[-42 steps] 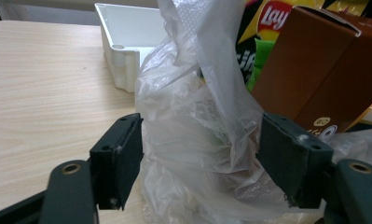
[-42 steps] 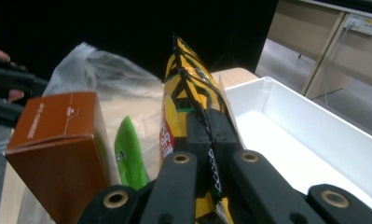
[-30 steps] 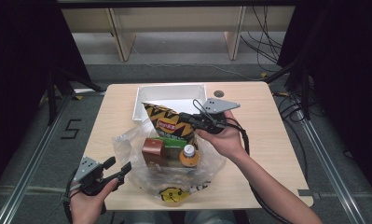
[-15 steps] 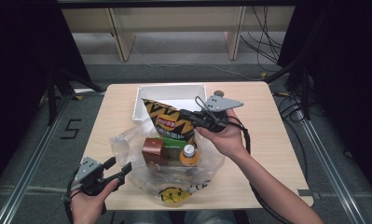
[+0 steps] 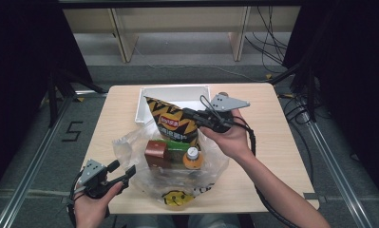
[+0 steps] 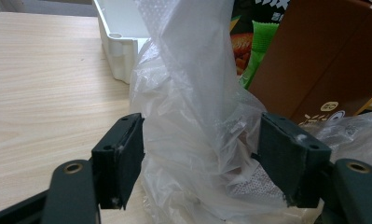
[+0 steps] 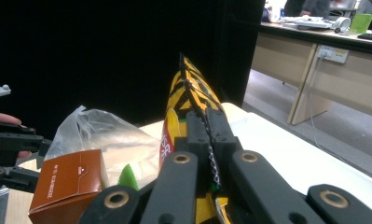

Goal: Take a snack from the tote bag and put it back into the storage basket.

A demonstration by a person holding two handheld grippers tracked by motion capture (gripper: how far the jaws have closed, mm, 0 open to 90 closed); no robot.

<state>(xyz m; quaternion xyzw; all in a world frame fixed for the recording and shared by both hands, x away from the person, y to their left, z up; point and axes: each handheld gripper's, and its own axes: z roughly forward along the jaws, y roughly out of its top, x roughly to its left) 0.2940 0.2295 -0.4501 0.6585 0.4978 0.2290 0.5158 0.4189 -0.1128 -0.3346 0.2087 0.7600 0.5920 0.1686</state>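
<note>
A yellow and black chip bag [image 5: 172,122] stands tilted over the mouth of a clear plastic bag [image 5: 203,178]. My right gripper [image 5: 188,114] is shut on its right edge, and in the right gripper view the jaws pinch the chip bag [image 7: 189,86] seam. Inside the plastic bag are a brown box [image 5: 156,152] and an orange-capped bottle [image 5: 192,157]. My left gripper [image 5: 124,172] is open at the bag's left edge. In the left gripper view, bunched plastic [image 6: 197,98] stands between the wide jaws, with the brown box [image 6: 314,60] behind it.
A white tray [image 5: 170,92] sits at the table's far side, just behind the chip bag. Bare wooden table top [image 5: 272,142] lies to the right and left of the bag. Black cables trail from both grippers.
The right gripper has shifted the chip bag slightly up and toward the tray. The left gripper has stayed at the bag's edge.
</note>
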